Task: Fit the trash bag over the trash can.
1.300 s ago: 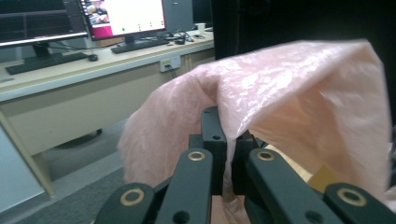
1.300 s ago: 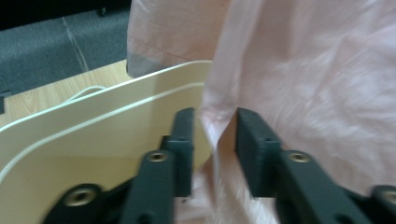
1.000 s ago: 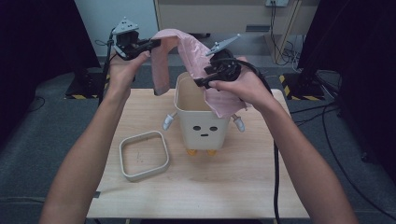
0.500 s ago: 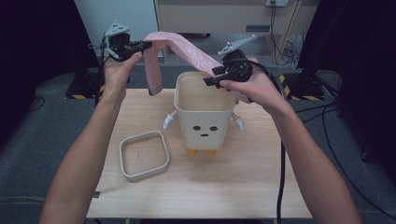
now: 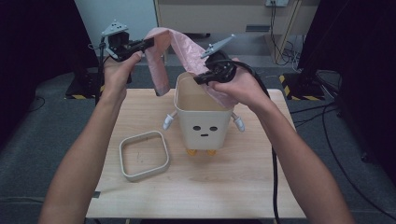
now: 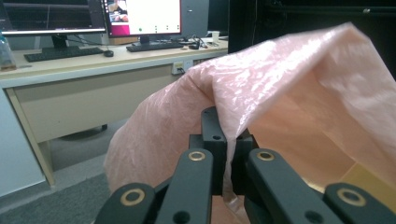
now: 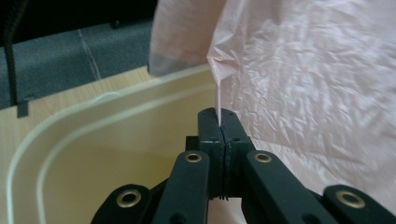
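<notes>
Pink bag [image 5: 163, 56] hangs stretched between both grippers above the tabletop [image 5: 261, 182], where a loose frame [image 5: 144, 155] lies at the left. The left gripper [image 5: 148, 44] is clamped on one edge and has swung outward from where it was a second ago, though lower than half a second ago. The right gripper [image 5: 200, 80], jaws pressed together on the bag's other edge, has dropped to the rim of the bin [image 5: 204, 122], so the bag now trails into it.
</notes>
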`<state>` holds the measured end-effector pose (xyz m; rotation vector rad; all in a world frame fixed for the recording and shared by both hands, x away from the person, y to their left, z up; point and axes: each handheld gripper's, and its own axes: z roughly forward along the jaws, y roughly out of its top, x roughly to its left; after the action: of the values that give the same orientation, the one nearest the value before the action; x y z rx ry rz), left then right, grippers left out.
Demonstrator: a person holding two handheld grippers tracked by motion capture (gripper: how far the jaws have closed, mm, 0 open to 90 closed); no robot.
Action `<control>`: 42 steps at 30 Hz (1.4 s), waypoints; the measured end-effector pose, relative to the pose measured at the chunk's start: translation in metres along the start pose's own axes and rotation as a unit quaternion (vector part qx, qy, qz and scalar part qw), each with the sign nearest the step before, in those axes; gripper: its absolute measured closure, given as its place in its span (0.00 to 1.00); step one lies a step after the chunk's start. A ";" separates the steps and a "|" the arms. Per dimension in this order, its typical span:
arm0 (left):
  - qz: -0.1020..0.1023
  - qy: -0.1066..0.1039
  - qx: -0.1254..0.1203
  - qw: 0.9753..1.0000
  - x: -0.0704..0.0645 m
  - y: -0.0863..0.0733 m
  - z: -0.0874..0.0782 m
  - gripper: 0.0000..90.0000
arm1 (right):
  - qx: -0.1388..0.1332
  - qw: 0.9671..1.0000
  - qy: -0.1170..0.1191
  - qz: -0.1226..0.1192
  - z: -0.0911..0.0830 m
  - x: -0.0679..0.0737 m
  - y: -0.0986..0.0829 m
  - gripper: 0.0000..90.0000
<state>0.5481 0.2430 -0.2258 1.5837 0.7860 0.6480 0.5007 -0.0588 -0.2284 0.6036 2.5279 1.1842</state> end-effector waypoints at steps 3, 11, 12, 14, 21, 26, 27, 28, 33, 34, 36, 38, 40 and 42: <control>-0.002 -0.010 -0.005 1.000 -0.002 0.002 -0.003 0.99 | -0.004 1.000 0.010 -0.006 0.014 0.009 0.016 0.99; 0.009 -0.024 -0.008 1.000 -0.005 0.002 -0.011 0.99 | 0.003 0.999 0.023 -0.024 0.035 0.026 0.034 0.95; 0.009 -0.024 -0.008 1.000 -0.005 0.002 -0.011 0.99 | 0.003 0.999 0.023 -0.024 0.035 0.026 0.034 0.95; 0.012 -0.024 -0.005 1.000 -0.006 0.000 -0.011 0.99 | 0.022 0.999 0.020 -0.021 0.041 0.024 0.031 0.89; 0.015 -0.017 -0.004 1.000 -0.005 -0.003 -0.008 0.99 | -0.001 1.000 0.019 -0.013 0.031 0.025 0.024 0.57; 0.012 -0.010 -0.005 1.000 -0.003 -0.004 -0.006 0.99 | -0.021 1.000 0.011 0.001 0.017 0.016 0.017 0.41; 0.011 -0.007 -0.006 1.000 -0.003 -0.005 -0.006 0.99 | -0.023 1.000 0.014 0.008 0.014 0.013 0.016 0.39; 0.011 -0.003 -0.007 1.000 -0.002 -0.005 -0.006 0.99 | -0.027 0.999 0.019 0.013 0.012 0.011 0.014 0.38; 0.014 0.010 -0.005 1.000 0.000 -0.006 -0.005 0.99 | -0.038 0.999 0.017 0.020 0.003 0.002 0.008 0.33; 0.012 0.012 -0.006 1.000 0.001 -0.006 -0.005 0.99 | -0.043 0.999 0.013 0.019 0.001 0.000 0.007 0.33; 0.003 0.013 -0.008 1.000 0.004 -0.008 -0.004 0.99 | -0.038 0.999 0.013 0.005 0.001 0.001 0.003 0.47; 0.003 0.012 -0.008 1.000 0.004 -0.009 -0.004 0.99 | -0.034 0.999 0.009 -0.004 0.001 0.003 0.002 0.58; 0.003 0.011 -0.007 1.000 0.004 -0.010 -0.003 0.99 | -0.023 0.999 0.010 -0.023 0.003 0.008 0.002 0.87; 0.003 0.010 -0.008 1.000 0.003 -0.010 -0.003 0.99 | -0.022 0.999 0.013 -0.024 0.005 0.009 0.003 0.93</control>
<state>0.5466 0.2480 -0.2353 1.5682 0.7903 0.6737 0.4953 -0.0494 -0.2293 0.5174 2.5161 1.2359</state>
